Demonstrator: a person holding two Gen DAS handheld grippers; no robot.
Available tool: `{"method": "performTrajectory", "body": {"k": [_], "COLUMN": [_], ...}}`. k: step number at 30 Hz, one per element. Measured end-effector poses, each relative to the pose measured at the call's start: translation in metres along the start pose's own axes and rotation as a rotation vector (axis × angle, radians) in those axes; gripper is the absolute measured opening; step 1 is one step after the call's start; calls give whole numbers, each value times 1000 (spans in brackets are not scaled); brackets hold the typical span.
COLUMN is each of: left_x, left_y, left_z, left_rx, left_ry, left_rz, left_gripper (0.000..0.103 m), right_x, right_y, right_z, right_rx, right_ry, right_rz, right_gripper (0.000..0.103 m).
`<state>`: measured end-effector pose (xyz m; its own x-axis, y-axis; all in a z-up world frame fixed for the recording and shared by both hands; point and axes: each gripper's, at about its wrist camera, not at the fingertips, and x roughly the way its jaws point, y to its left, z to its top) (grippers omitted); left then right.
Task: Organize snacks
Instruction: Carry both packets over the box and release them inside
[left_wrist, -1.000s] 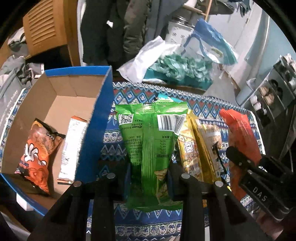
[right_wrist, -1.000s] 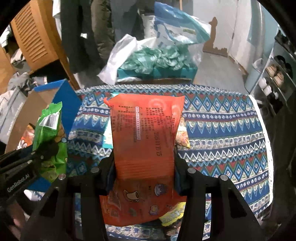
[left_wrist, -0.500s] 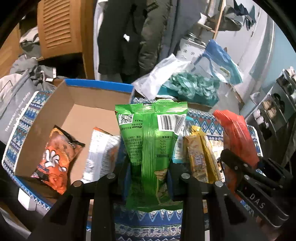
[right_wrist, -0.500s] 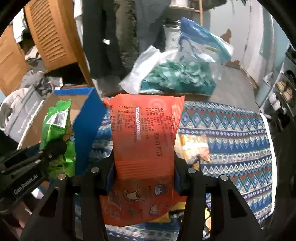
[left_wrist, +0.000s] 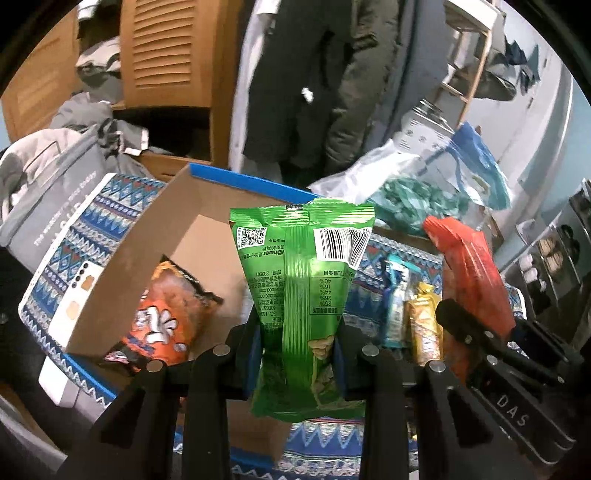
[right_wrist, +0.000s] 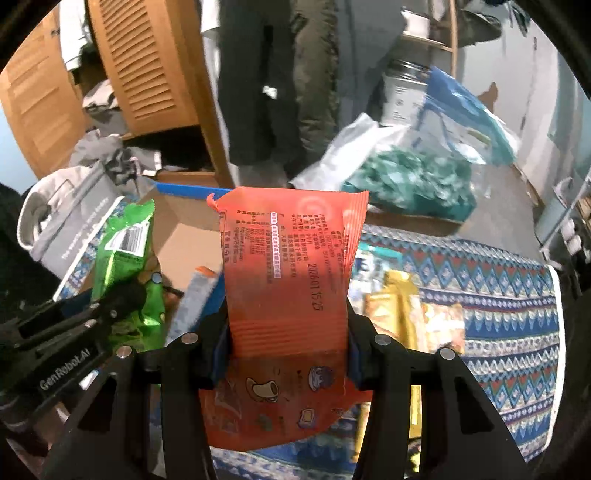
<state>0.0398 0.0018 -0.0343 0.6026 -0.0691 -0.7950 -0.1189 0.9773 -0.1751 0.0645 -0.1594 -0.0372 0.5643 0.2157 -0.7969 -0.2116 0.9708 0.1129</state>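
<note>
1. A green snack bag (left_wrist: 303, 295) is clamped between the pads of the left hand-held gripper (left_wrist: 299, 354) and is held upright, above the near right part of the open cardboard box (left_wrist: 177, 236).
2. An orange-red snack bag (right_wrist: 291, 273) is pinched by the right hand-held gripper (right_wrist: 288, 354), just right of the green one.
3. Inside the box an orange chip bag (left_wrist: 166, 317) is seen lying against the near left wall.
4. On the patterned surface (right_wrist: 498, 295), right of the box, gold packets (right_wrist: 399, 306) and a blue-wrapped bar (left_wrist: 395, 302) are left loose.
5. Both bags are gripped low, so their tall tops could be caught on the blue rim (left_wrist: 236, 177).
6. If released too early, a bag could be dropped outside the box, onto the cloth.
</note>
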Motion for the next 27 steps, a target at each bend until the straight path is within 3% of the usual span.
{"method": "performTrajectory", "body": {"k": [13,27], "left_x": [-1,14], "left_y": [64,106], "left_z": [2,0], "left_rx": [-98,-165], "left_ry": [-2,39], "left_rz": [54,91], "left_gripper": [32,32], "right_x": [28,63], "right_y": [68,107], "right_z": [21,21], "right_rx": [-66,-96], "right_ry": [28,100], "right_rz": [82,121], "right_gripper": [49,49]}}
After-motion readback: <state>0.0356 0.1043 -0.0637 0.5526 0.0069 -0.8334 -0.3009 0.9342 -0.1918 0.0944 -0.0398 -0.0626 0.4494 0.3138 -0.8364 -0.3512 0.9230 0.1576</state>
